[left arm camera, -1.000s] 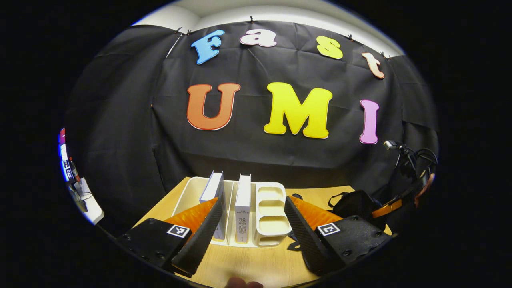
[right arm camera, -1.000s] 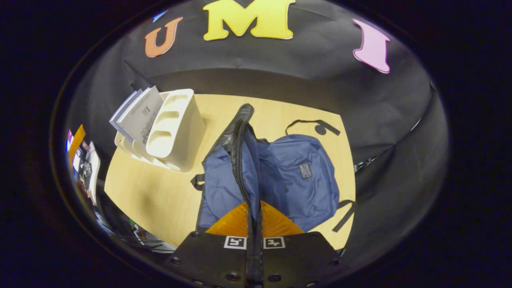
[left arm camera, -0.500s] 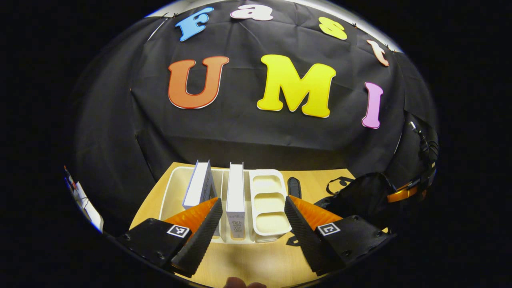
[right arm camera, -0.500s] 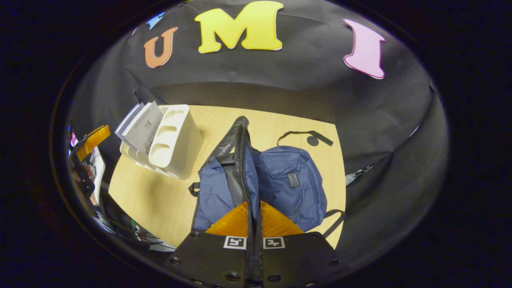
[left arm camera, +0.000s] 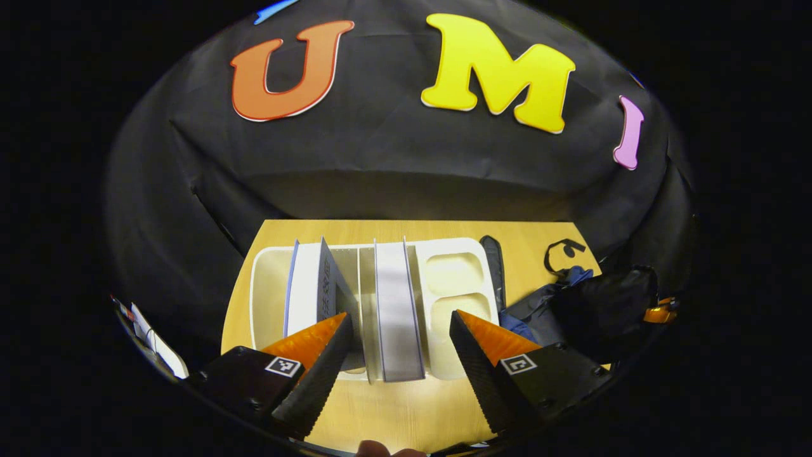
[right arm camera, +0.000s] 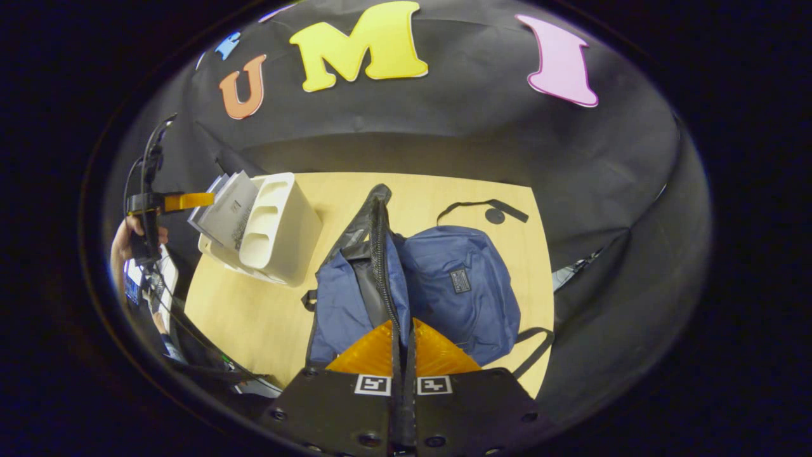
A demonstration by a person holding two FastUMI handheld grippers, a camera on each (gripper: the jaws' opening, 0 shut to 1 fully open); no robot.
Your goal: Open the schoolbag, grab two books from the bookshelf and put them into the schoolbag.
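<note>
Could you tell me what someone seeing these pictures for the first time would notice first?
Probably the blue schoolbag lying on the wooden table, its opened edge pinched and lifted by the right gripper. Next, the white bookshelf at the table's far side with two books standing in it, the left gripper open and poised just above them.

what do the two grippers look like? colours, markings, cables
Left gripper: two wedge-shaped orange fingers faced with ribbed black pads, on black blocks each bearing a square black-and-white marker. Right gripper: same orange wedges, black base, paired markers. Black cables trail from the left gripper seen in the right gripper view.
</note>
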